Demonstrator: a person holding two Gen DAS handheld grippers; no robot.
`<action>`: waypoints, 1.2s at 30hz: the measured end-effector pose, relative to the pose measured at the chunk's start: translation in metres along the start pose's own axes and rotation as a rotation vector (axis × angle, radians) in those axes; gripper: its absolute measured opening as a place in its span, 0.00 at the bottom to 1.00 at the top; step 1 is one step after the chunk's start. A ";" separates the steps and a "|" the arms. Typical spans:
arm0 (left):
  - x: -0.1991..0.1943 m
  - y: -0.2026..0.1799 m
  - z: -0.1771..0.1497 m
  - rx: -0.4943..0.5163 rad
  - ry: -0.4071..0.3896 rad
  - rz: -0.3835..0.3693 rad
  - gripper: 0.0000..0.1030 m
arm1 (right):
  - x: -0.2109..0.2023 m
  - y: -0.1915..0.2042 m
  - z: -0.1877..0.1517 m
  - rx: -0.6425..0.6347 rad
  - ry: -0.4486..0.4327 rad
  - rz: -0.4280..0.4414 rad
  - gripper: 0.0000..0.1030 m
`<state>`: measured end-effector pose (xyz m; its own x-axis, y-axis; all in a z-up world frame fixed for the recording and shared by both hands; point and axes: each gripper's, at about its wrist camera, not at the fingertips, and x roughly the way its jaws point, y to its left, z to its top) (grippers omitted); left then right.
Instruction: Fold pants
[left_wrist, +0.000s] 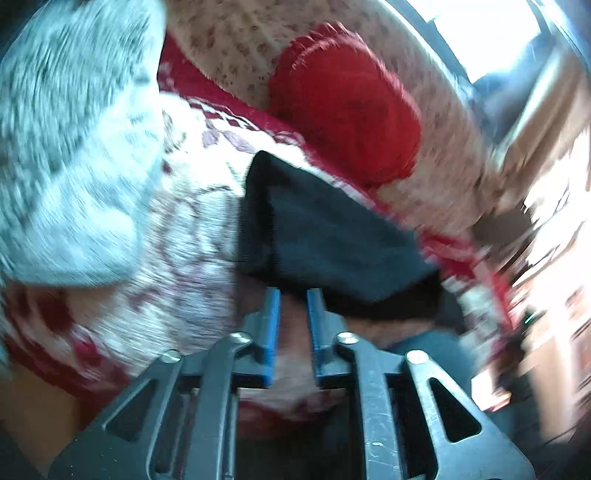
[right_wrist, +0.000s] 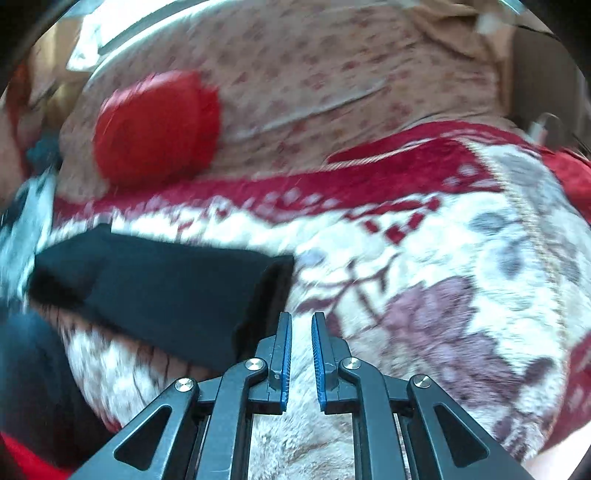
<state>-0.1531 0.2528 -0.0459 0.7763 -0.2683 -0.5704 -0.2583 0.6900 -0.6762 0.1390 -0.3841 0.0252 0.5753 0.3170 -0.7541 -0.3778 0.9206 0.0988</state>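
The dark pants (right_wrist: 159, 284) lie in a compact folded bundle on the patterned blanket (right_wrist: 424, 258), near the red cushion (right_wrist: 155, 125). My left gripper (left_wrist: 293, 295) and right gripper (right_wrist: 301, 317) both gape empty, so folding looks nearly finished.

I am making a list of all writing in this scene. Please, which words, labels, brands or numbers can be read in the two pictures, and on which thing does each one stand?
None: no words, labels, brands or numbers can be read in either view.
The dark pants, red cushion and patterned blanket are blurred; they show only plain cloth or floral patterns.
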 end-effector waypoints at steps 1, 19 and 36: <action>0.001 0.001 0.001 -0.054 -0.003 -0.042 0.46 | -0.008 -0.004 0.004 0.039 -0.039 0.010 0.09; 0.056 -0.017 0.000 -0.364 0.119 -0.299 0.51 | -0.013 0.022 0.017 0.067 -0.095 0.117 0.16; 0.064 -0.015 0.018 -0.347 0.013 -0.178 0.43 | -0.021 -0.025 -0.013 0.563 -0.147 0.245 0.16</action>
<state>-0.0891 0.2376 -0.0636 0.8197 -0.3732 -0.4345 -0.3015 0.3638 -0.8813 0.1266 -0.4167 0.0305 0.6290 0.5252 -0.5732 -0.0941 0.7833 0.6145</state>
